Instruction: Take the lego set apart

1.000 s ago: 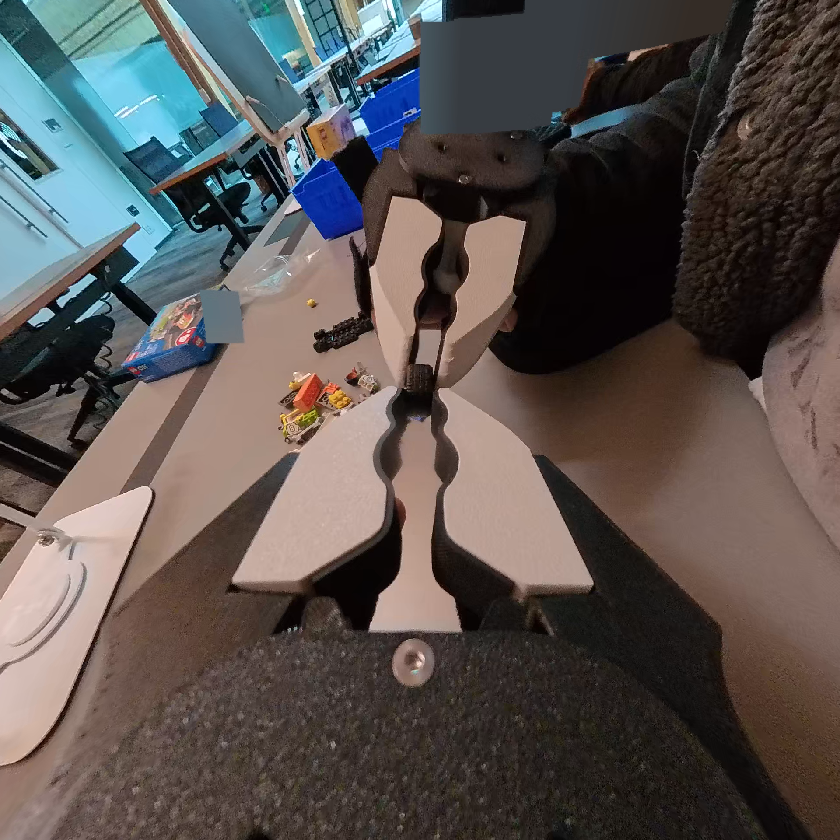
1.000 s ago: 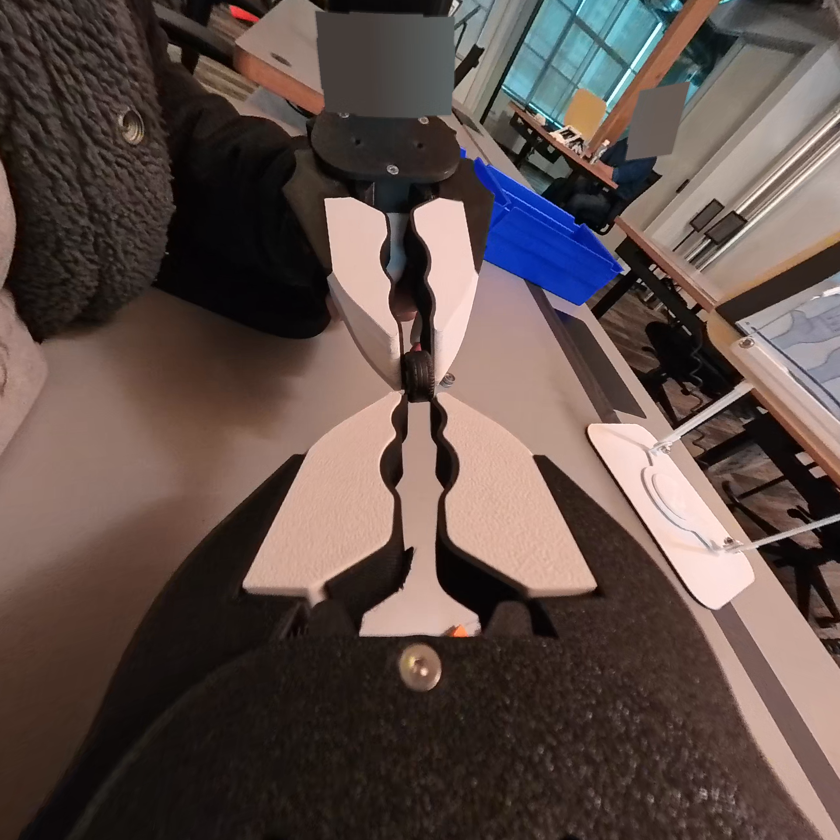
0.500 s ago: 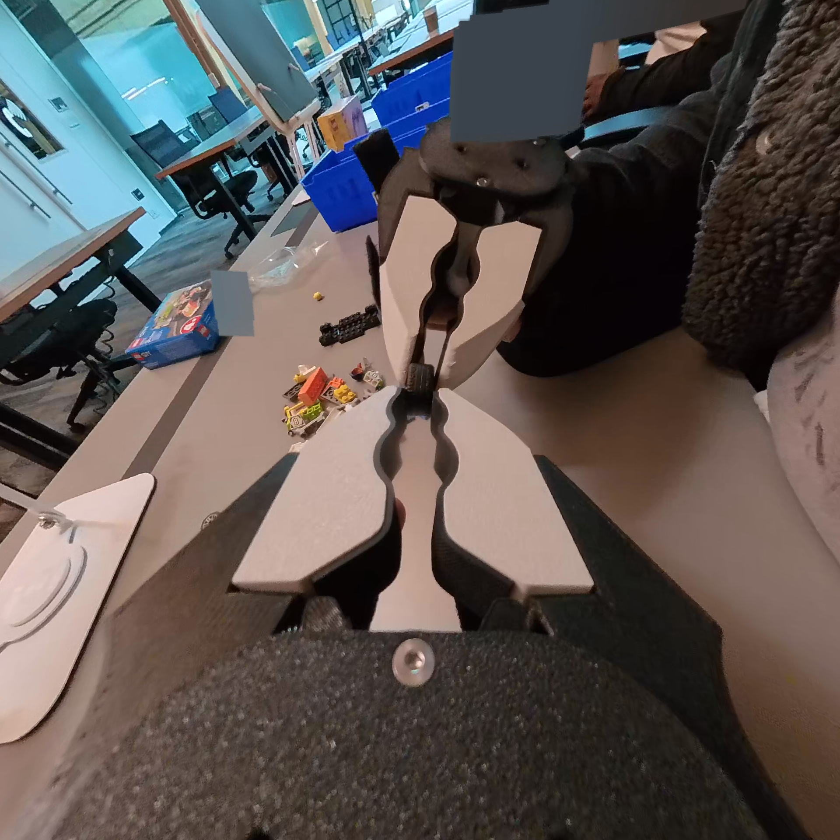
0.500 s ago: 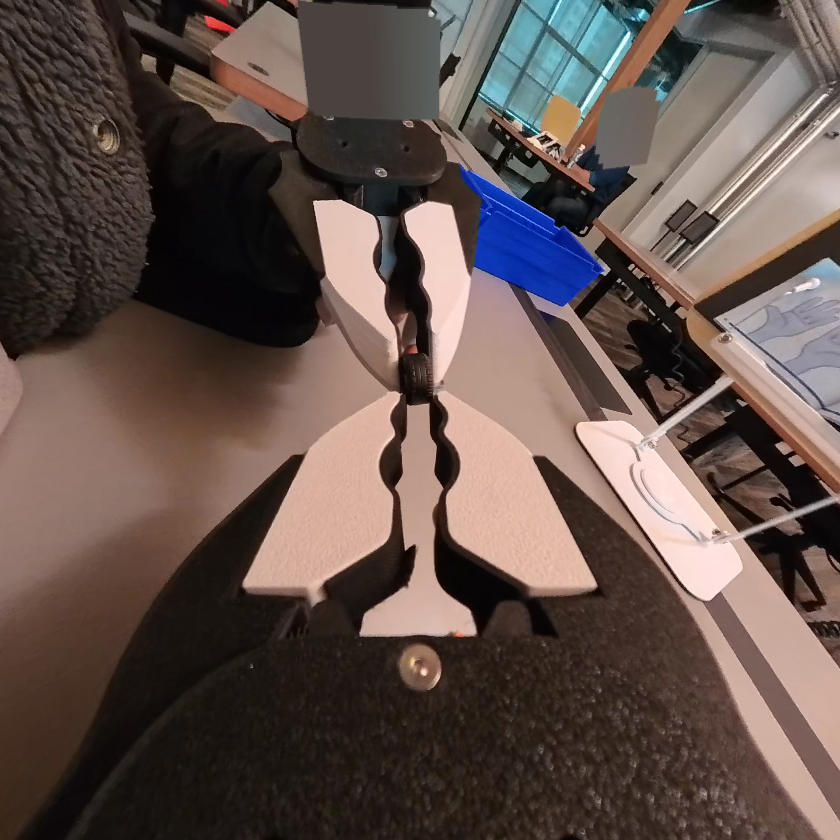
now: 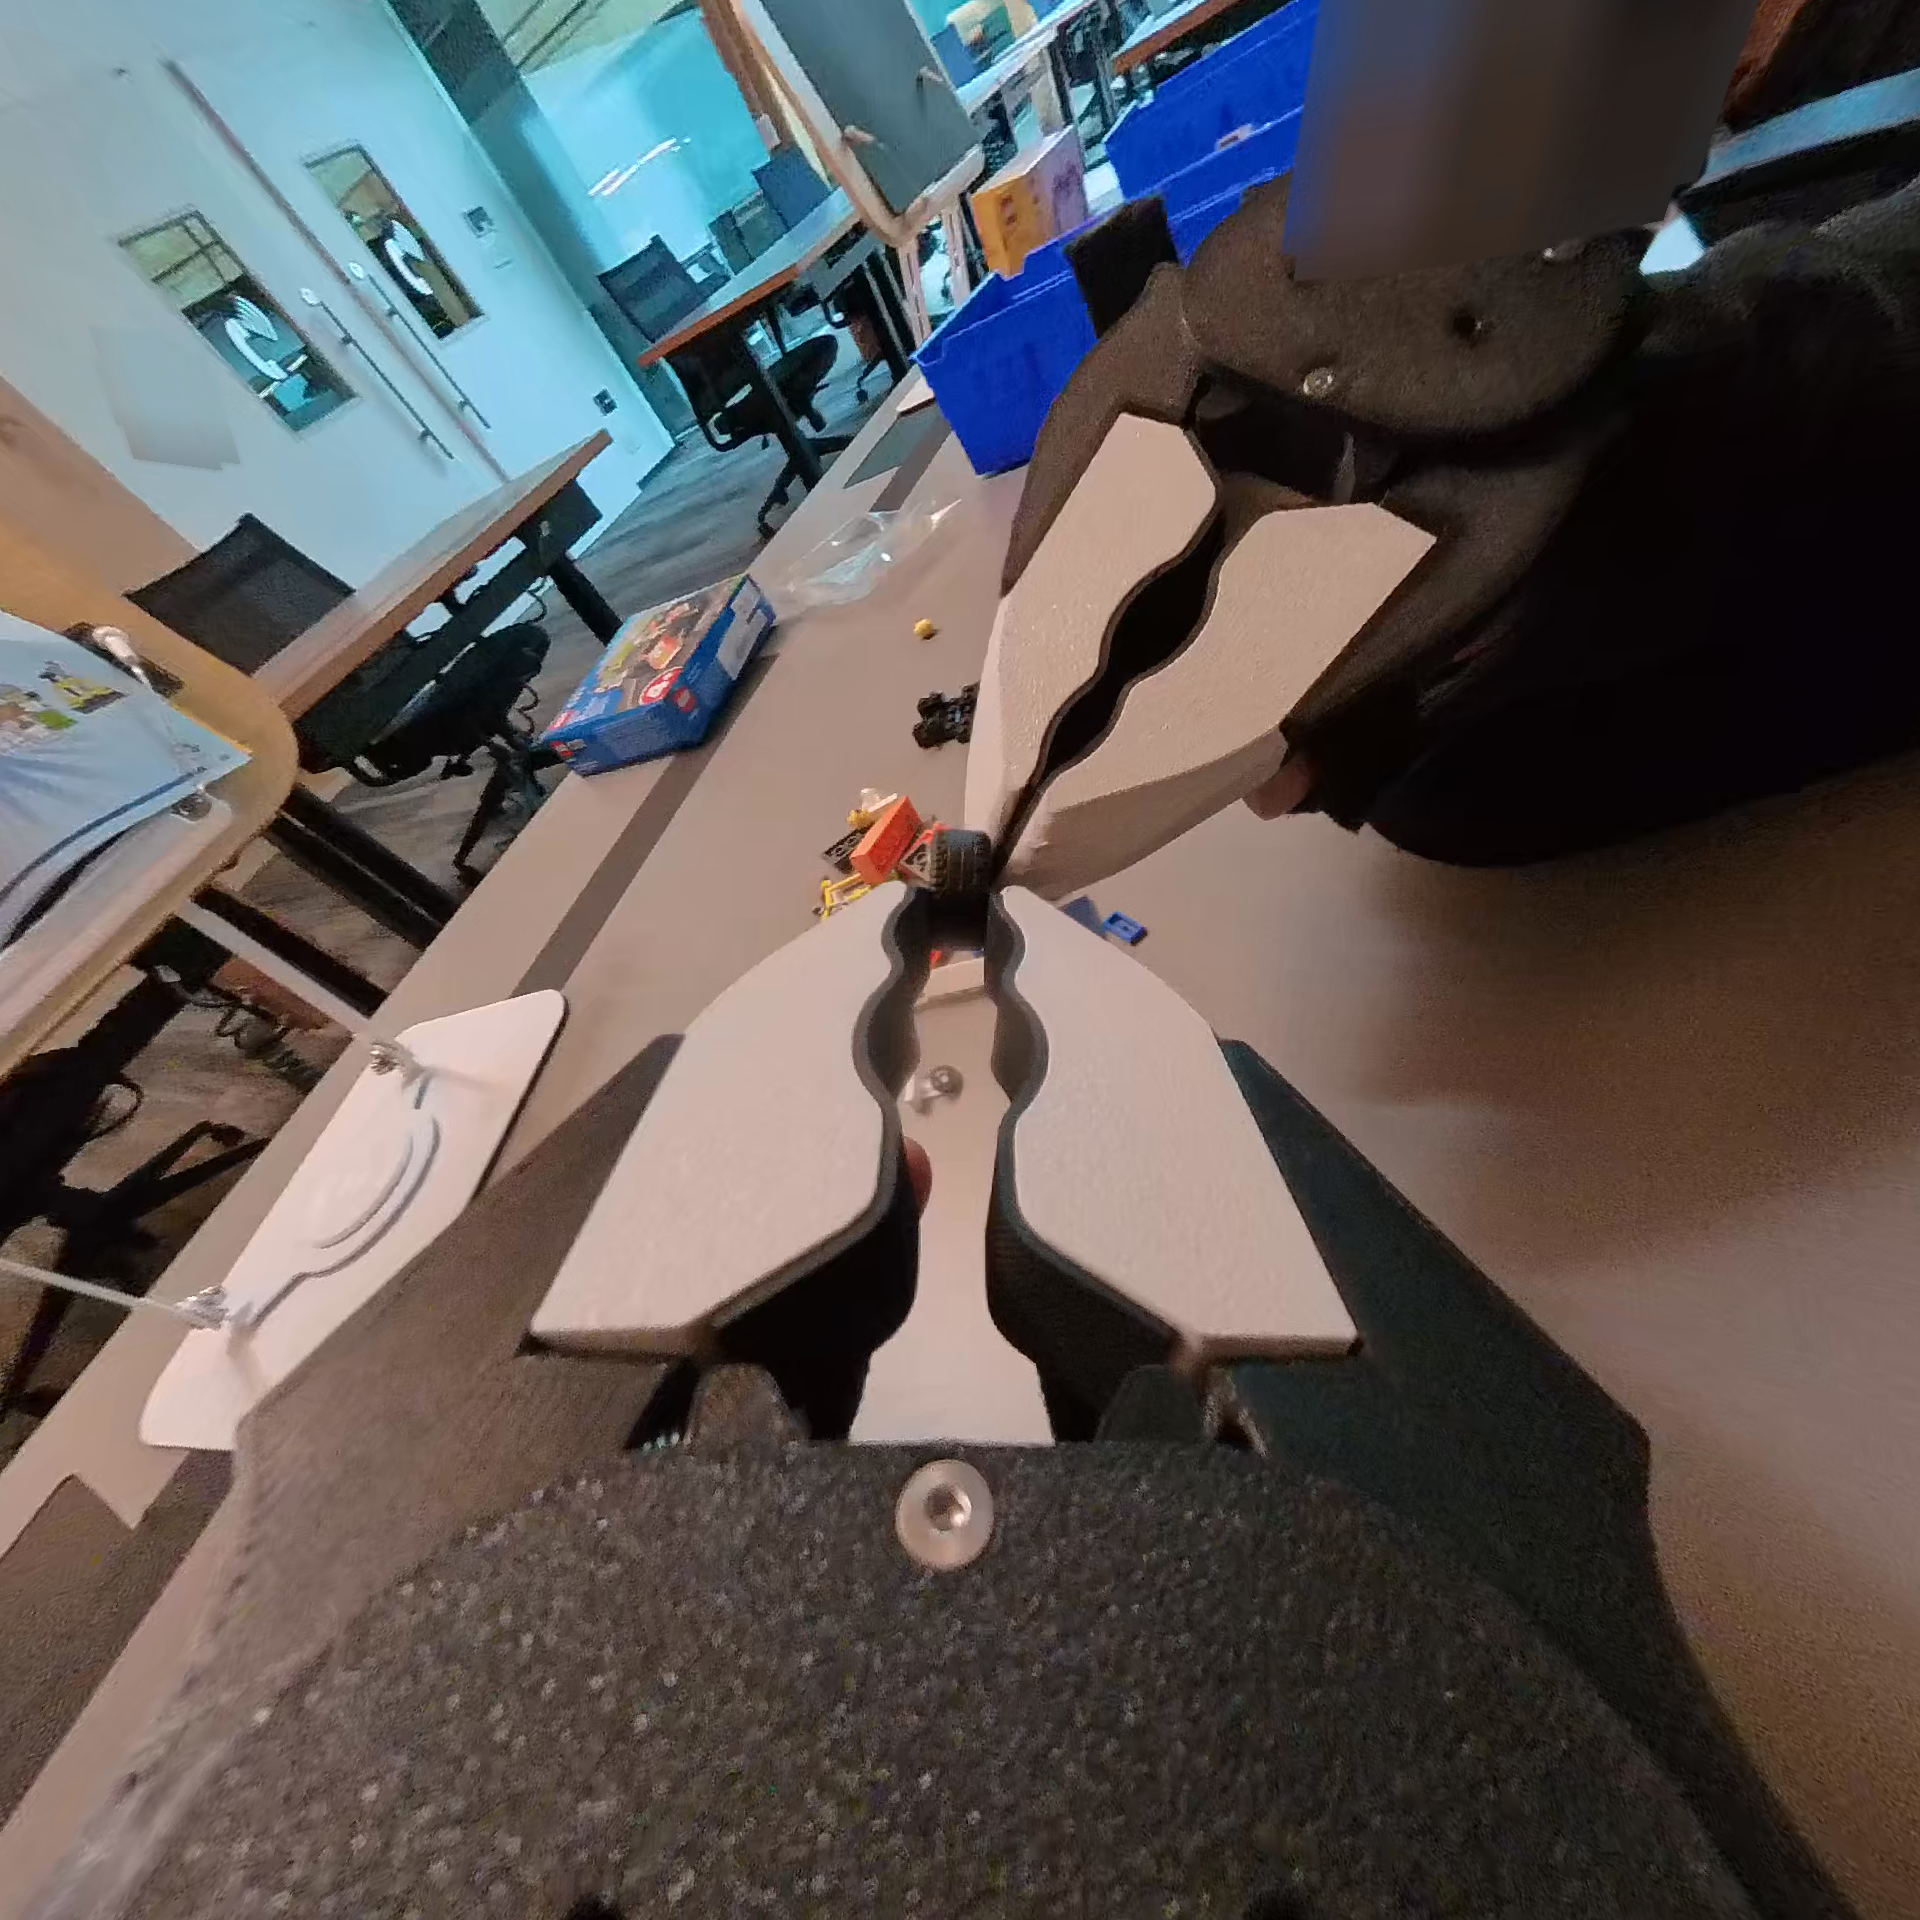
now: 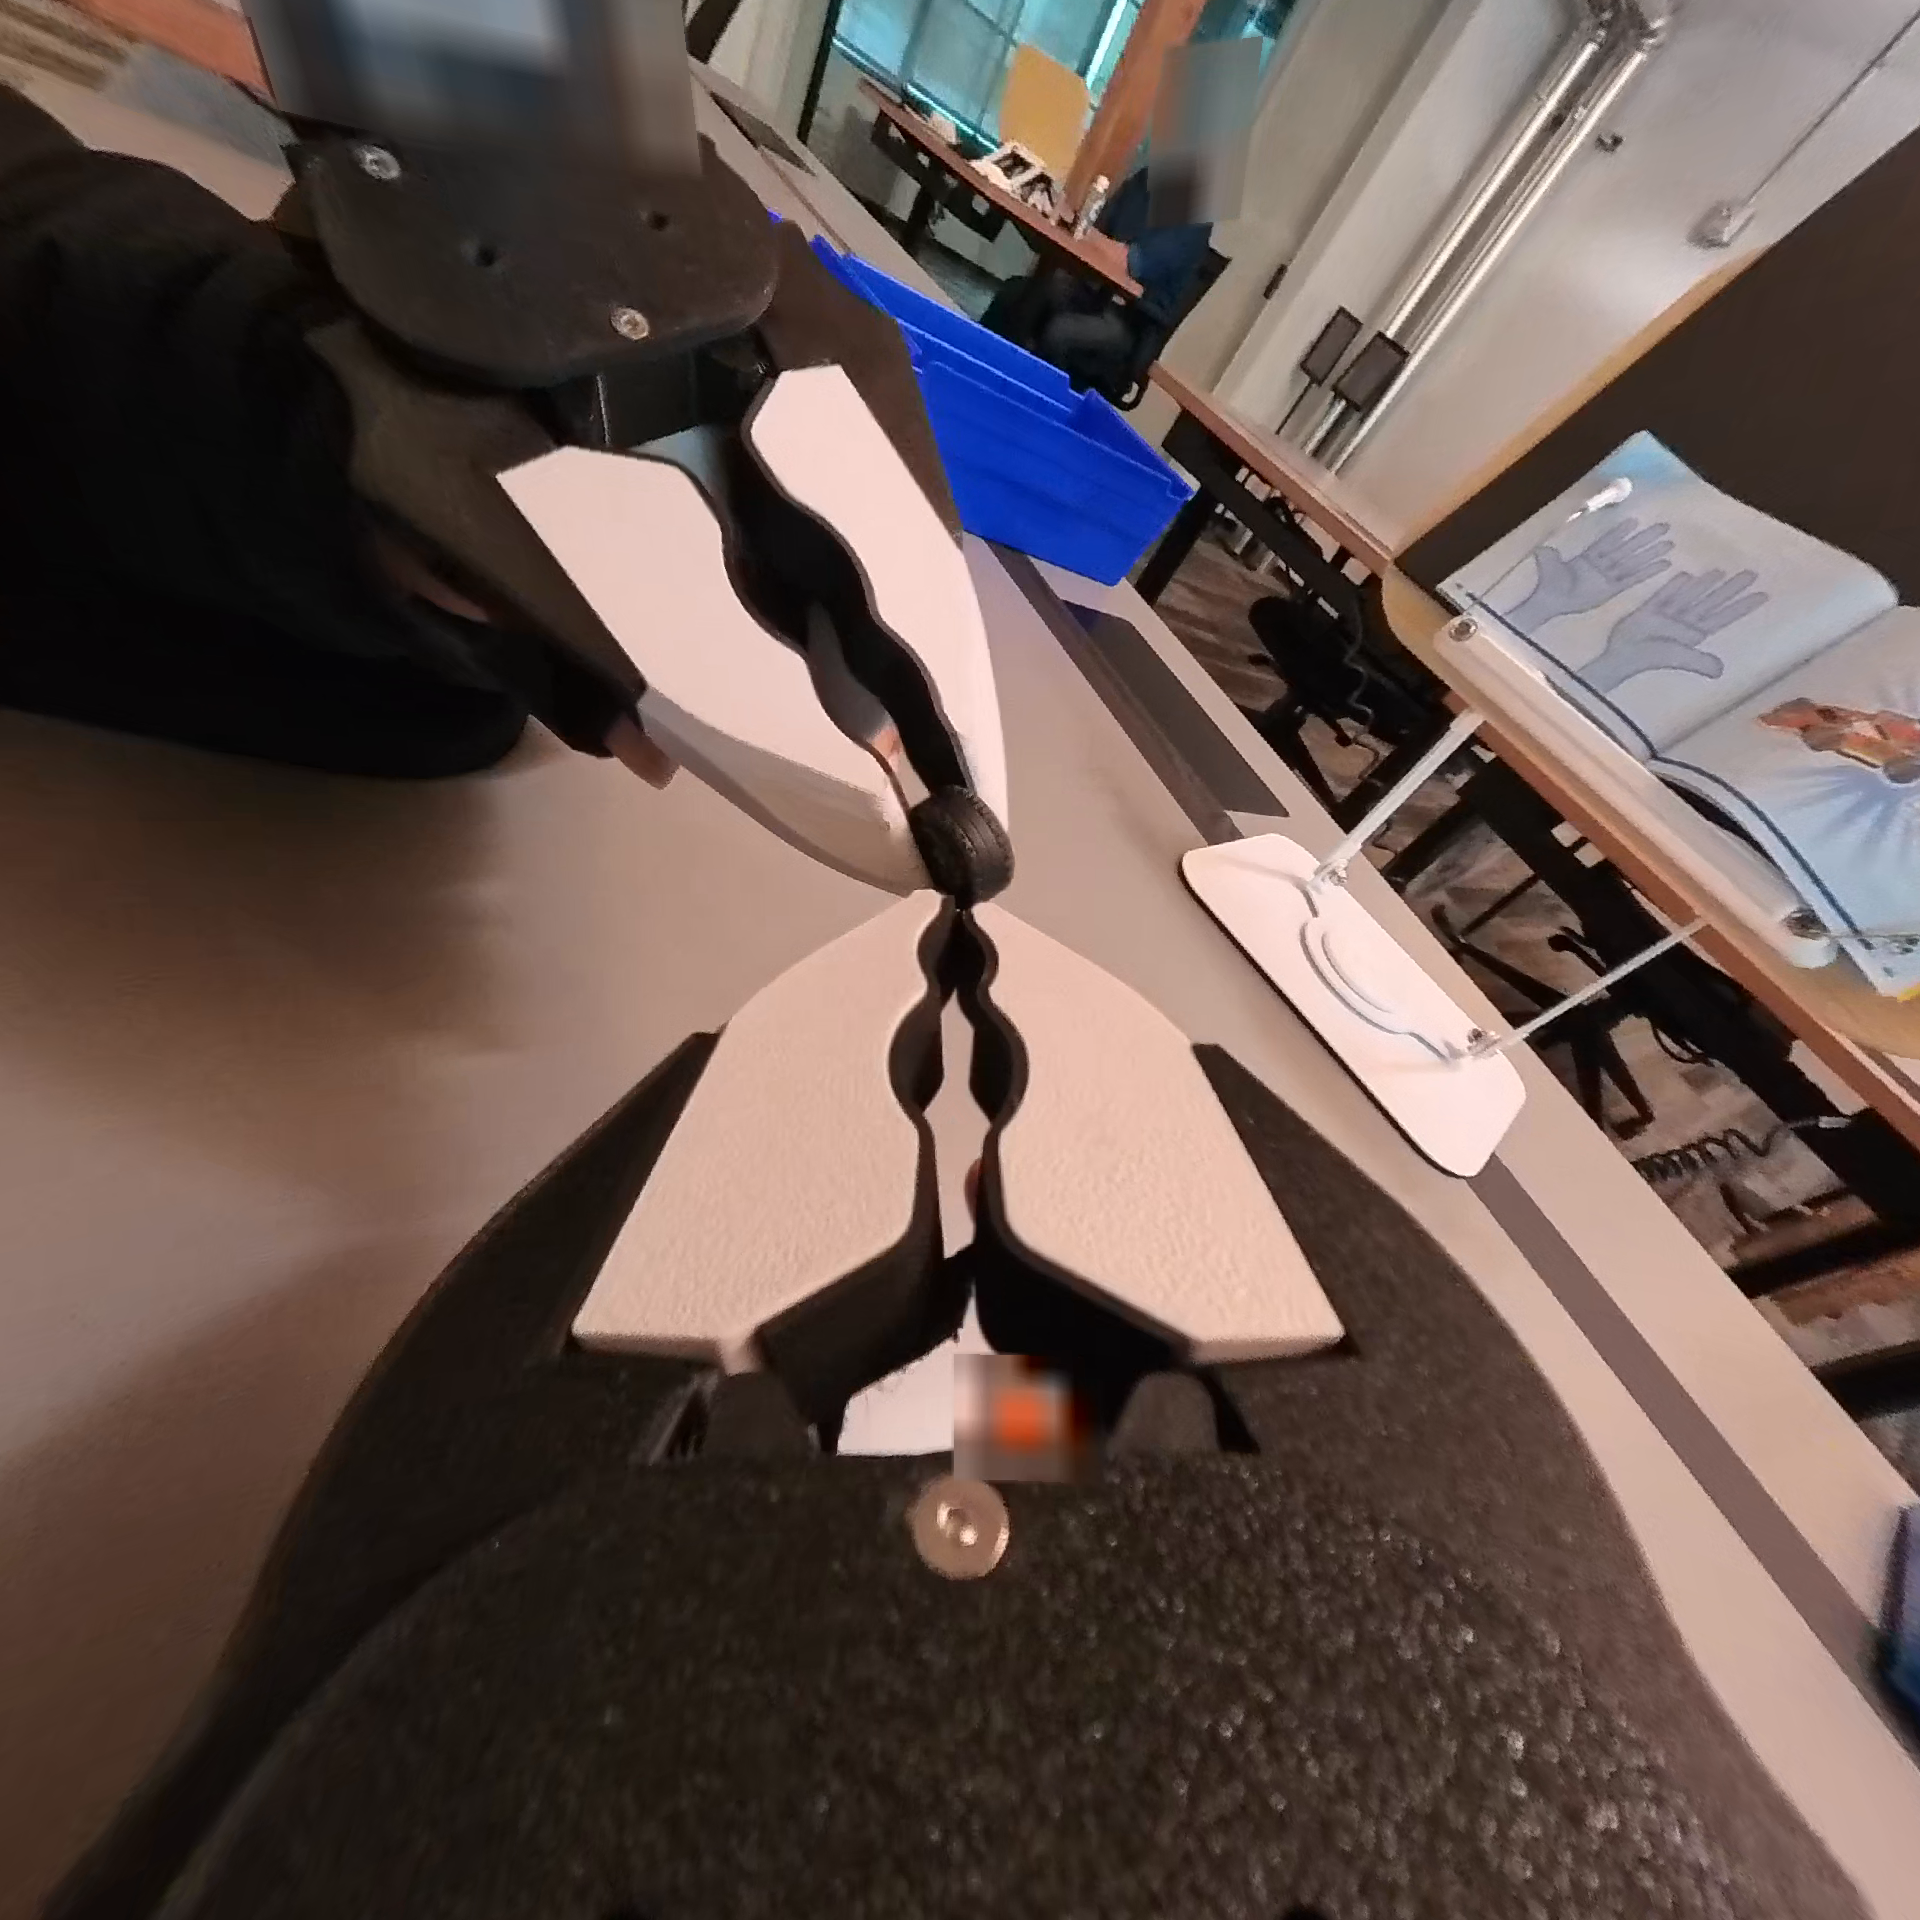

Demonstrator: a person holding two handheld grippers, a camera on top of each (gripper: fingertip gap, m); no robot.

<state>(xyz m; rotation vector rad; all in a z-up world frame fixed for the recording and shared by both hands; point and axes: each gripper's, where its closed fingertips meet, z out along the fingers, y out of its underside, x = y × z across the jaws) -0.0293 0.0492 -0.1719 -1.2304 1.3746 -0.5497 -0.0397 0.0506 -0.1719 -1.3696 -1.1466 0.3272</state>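
Left claw [image 5: 951,914]: narrow, tips pinching black lego wheel [image 5: 961,858], held above counter [image 5: 1507,1039].
Right claw [image 6: 961,914]: fingers nearly together, tips just beside wheel [image 6: 961,847]; grip on anything cannot be told.
The two claws meet tip to tip.
Loose lego pieces [image 5: 878,842]: small heap on counter just behind wheel; black piece [image 5: 945,715] & yellow bit [image 5: 922,627] farther off.
Blue box [image 5: 665,691]: near counter edge.
Blue bins [image 6: 1023,436]: far end.
White stand base [image 6: 1351,982]: counter edge.
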